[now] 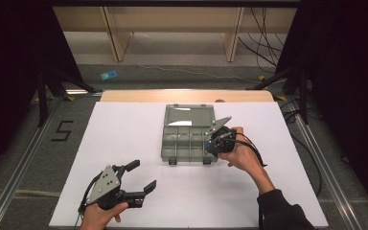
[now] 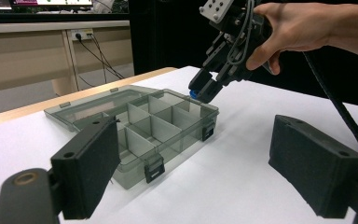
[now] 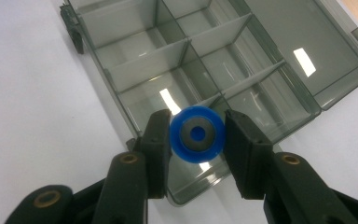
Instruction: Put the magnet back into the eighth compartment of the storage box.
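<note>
A clear grey compartment box lies open on the white table, its lid folded back flat and its cells bare. My right gripper is shut on a small blue round part with a dark centre, held just above the box's near right corner. From the left gripper view, that same right gripper hangs over the box with the blue part peeking out under its jaws. My left gripper rests low at the table's front left, open, with nothing between its pads.
The white table top has free room left and right of the box. A wooden strip runs along the far edge. Cables and shelf legs stand on the floor beyond, with a blue item lying there.
</note>
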Motion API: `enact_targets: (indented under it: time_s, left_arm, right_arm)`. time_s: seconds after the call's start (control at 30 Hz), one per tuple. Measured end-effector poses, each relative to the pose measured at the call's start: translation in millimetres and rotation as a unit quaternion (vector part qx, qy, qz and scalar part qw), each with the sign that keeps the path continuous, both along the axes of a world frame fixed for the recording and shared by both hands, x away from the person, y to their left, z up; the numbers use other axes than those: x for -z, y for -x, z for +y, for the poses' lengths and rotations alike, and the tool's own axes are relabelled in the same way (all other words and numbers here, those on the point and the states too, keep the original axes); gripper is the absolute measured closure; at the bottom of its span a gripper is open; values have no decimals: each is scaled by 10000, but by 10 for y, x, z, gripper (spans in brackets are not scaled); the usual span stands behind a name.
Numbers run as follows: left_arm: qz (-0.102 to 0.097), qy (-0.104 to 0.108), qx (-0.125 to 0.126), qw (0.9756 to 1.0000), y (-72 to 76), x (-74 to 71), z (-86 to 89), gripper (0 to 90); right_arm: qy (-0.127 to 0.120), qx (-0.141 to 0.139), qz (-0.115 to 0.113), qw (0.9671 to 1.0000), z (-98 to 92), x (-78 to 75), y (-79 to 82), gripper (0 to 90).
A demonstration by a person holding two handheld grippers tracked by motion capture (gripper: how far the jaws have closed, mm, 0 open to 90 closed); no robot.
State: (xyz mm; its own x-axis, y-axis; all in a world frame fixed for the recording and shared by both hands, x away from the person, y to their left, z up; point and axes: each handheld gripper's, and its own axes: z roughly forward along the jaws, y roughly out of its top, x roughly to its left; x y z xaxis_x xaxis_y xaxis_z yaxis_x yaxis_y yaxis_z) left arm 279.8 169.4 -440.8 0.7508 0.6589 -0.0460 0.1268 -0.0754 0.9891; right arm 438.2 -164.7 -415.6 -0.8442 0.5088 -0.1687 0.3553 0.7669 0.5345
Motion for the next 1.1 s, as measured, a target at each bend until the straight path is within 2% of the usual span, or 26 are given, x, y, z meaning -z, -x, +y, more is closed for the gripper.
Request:
enact_targets:
  time_s: [0.03, 0.07, 0.13, 0.33, 0.43, 0.63, 0.87, 1.0, 1.03, 1.1]
  left_arm:
    - [-14, -11, 5, 10000, -1, -1, 2, 159]
    - [-3, 2, 0, 10000, 0, 0, 1, 159]
    - [2, 8, -3, 10000, -1, 0, 1, 159]
    - [3, 6, -2, 10000, 0, 0, 0, 159]
    - [4, 8, -5, 10000, 0, 0, 1, 159]
    - [-4, 2, 3, 10000, -1, -1, 2, 159]
    - [-17, -11, 8, 10000, -1, -2, 2, 159]
    - [-16, -6, 5, 10000, -1, -2, 4, 159]
    - [-24, -8, 7, 10000, 0, -4, 4, 159]
    - [-22, -5, 5, 10000, 2, -5, 4, 159]
  right_arm:
    - [9, 8, 0, 10000, 1, 9, -10, 628]
    - [36, 45, 92, 9999, 6, 13, -10, 628]
    - [21, 14, 28, 10000, 6, 34, -35, 628]
    - [159, 6, 51, 9999, 31, 83, -64, 628]
    - [163, 49, 141, 9998, 35, 95, -69, 627]
    - [139, 36, 95, 9999, 33, 111, -97, 626]
    - [204, 58, 157, 9997, 34, 160, -129, 618]
    - [168, 108, 180, 9996, 26, 152, -131, 582]
    - [137, 149, 184, 9996, 15, 141, -129, 548]
    - [134, 151, 118, 9997, 8, 136, -131, 540]
